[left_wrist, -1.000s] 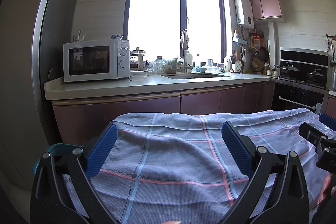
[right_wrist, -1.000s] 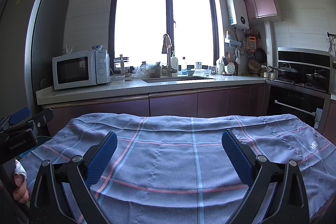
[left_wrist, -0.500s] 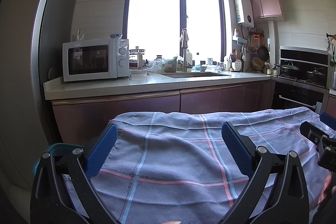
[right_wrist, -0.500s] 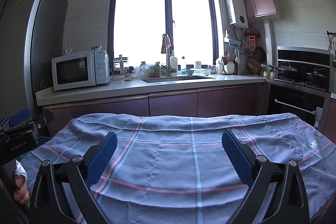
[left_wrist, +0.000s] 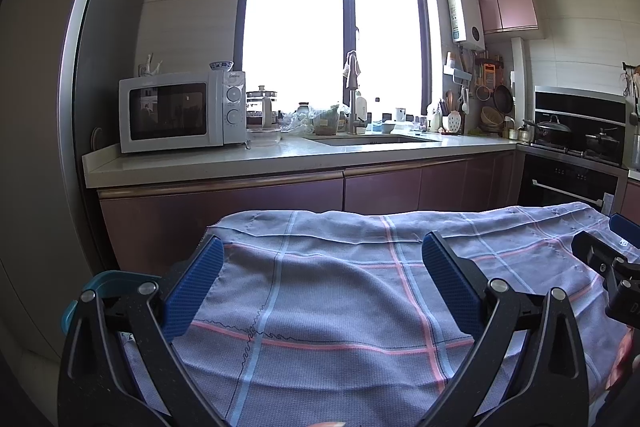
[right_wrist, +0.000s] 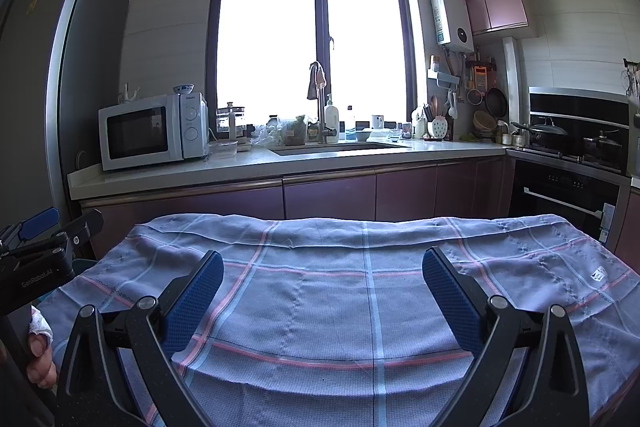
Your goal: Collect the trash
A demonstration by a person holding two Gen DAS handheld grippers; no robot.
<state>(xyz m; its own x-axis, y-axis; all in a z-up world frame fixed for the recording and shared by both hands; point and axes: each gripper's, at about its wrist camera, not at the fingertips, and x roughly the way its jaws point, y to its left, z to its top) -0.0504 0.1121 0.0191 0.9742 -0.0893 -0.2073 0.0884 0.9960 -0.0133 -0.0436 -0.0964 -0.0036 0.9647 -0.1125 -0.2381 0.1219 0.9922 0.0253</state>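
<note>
At the far left a teal plastic bin rim [left_wrist: 86,289] peeks out beside the cloth-covered table. The left gripper [left_wrist: 318,275] hangs over the grey-blue checked tablecloth [left_wrist: 340,291] with its blue-padded tongs spread wide, holding nothing. Further right, the right gripper [right_wrist: 322,279] hovers the same way, tongs apart and empty. No trash shows anywhere on the cloth; the only likely candidate is the crumpled clear plastic bag [right_wrist: 266,135] on the pale stone countertop [right_wrist: 256,163] near the sink, well apart from both grippers. The risk I see: a low pass could snag the loose cloth and drag it, or a reach might grab kitchenware instead of rubbish.
</note>
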